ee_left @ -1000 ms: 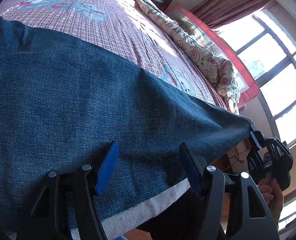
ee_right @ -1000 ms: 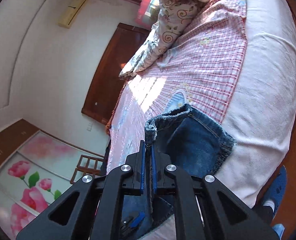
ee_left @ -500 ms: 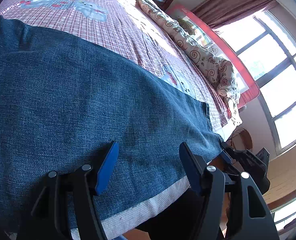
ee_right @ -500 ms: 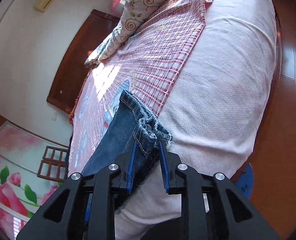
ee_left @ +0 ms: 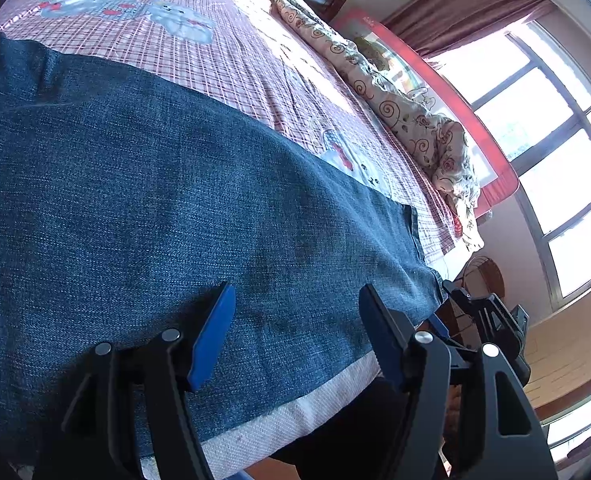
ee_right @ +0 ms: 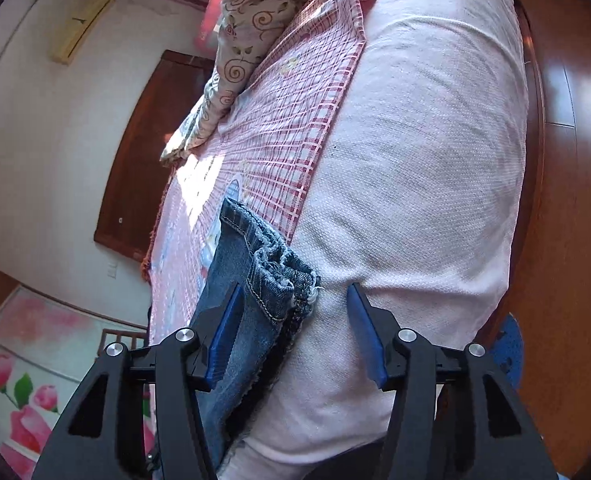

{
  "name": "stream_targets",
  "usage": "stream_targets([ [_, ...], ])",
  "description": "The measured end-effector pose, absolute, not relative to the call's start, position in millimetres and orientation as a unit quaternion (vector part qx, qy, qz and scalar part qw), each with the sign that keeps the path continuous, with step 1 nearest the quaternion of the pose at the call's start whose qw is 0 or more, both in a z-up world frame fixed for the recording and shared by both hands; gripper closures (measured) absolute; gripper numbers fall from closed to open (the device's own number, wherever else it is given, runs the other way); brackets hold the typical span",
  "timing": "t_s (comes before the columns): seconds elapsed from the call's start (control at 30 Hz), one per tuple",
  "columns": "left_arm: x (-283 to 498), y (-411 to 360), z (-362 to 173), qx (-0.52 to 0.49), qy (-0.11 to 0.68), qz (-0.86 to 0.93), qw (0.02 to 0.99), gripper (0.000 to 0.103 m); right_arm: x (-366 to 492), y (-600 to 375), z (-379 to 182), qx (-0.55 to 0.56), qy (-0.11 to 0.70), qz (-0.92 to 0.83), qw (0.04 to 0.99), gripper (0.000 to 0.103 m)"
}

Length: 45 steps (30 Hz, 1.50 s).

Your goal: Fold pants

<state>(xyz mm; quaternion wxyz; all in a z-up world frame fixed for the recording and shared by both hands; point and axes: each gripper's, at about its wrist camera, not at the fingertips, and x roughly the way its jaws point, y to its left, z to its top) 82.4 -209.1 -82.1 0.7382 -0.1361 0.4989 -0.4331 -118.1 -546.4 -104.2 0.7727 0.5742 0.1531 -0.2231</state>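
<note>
On the bed (ee_left: 255, 60): one pair of jeans (ee_left: 135, 200), two tools, both spread wide and holding nothing.

Jeans lie flat along the near edge of the bed, long axis running left to right, frayed hem (ee_right: 283, 276) at the right end. Left tool (ee_left: 295, 320) hovers over the denim; right tool (ee_right: 291, 320), which pinched the hem a second ago, has let go, its pads now straddling the hem.

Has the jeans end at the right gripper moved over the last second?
Yes. The jeans end, earlier clamped and lifted, now lies on the mattress edge below the plaid sheet; right gripper has opened.
</note>
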Motion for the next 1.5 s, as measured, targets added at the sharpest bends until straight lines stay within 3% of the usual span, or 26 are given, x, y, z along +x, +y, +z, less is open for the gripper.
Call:
stream_targets([
  [0.4,86.3,-203.6,-83.5,-0.142,0.5,-0.436,0.735,0.037,-101.4,-543.5,-93.4,0.538,0.166,-0.24,0.791,0.052],
  [0.47,84.8,-204.5,-83.1,-0.138,0.496,-0.437,0.738,0.036,-85.6,-534.7,-83.5,0.493,0.201,-0.24,0.812,0.08],
  [0.53,83.8,-205.7,-82.7,-0.135,0.496,-0.437,0.738,0.035,-73.4,-531.7,-85.4,0.486,0.226,-0.232,0.812,0.092],
  [0.77,86.0,-204.7,-82.7,-0.141,0.5,-0.441,0.731,0.035,-91.0,-536.8,-81.1,0.562,0.151,-0.206,0.787,0.094],
  [1.0,88.7,-202.8,-79.5,-0.152,0.508,-0.438,0.726,0.035,-61.8,-519.2,-14.8,0.526,0.131,-0.152,0.826,0.094],
  [1.07,89.9,-194.6,-75.9,-0.168,0.519,-0.433,0.717,0.028,-41.8,-504.6,10.4,0.496,0.137,-0.131,0.848,0.094],
  [1.3,74.9,-88.3,-48.9,-0.215,0.462,-0.417,0.752,0.019,26.2,-416.0,75.1,0.401,0.154,-0.008,0.903,0.094],
  [1.5,70.5,34.5,-57.9,-0.264,0.433,-0.332,0.795,0.017,88.8,-310.0,64.3,0.339,0.216,0.081,0.912,0.094],
])
